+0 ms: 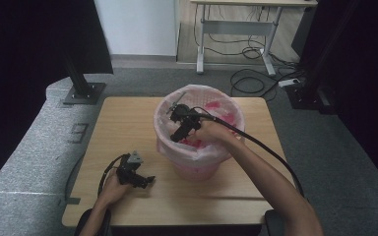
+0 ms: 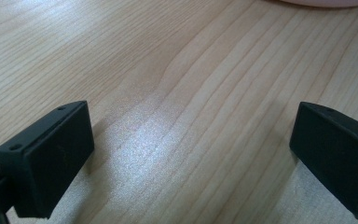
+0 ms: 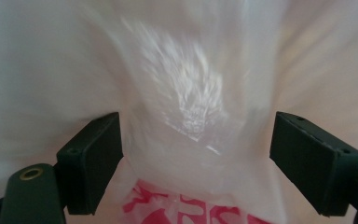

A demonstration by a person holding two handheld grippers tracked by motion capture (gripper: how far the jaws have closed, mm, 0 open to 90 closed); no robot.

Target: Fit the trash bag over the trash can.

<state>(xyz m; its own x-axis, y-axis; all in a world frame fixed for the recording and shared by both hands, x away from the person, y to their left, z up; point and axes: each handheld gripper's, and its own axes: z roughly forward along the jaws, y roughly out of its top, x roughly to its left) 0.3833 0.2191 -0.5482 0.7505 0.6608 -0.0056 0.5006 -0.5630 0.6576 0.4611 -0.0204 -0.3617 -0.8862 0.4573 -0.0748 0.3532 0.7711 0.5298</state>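
Looking down: right claw (image 1: 179,129) dips inside the bag-lined bin (image 1: 197,160) at frame centre; left claw (image 1: 139,178) rests on the tabletop (image 1: 128,123), lower left.
Left gripper view: jaws wide, bare wood between.
Right gripper view: jaws wide, bag (image 3: 186,93) fold straight ahead, between them, ungripped.

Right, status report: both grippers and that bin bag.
Left gripper open, idle low over the light wooden table. Right gripper open, down inside the round pink bin, jaws straddling its translucent white bag with red print. Nothing blocking.
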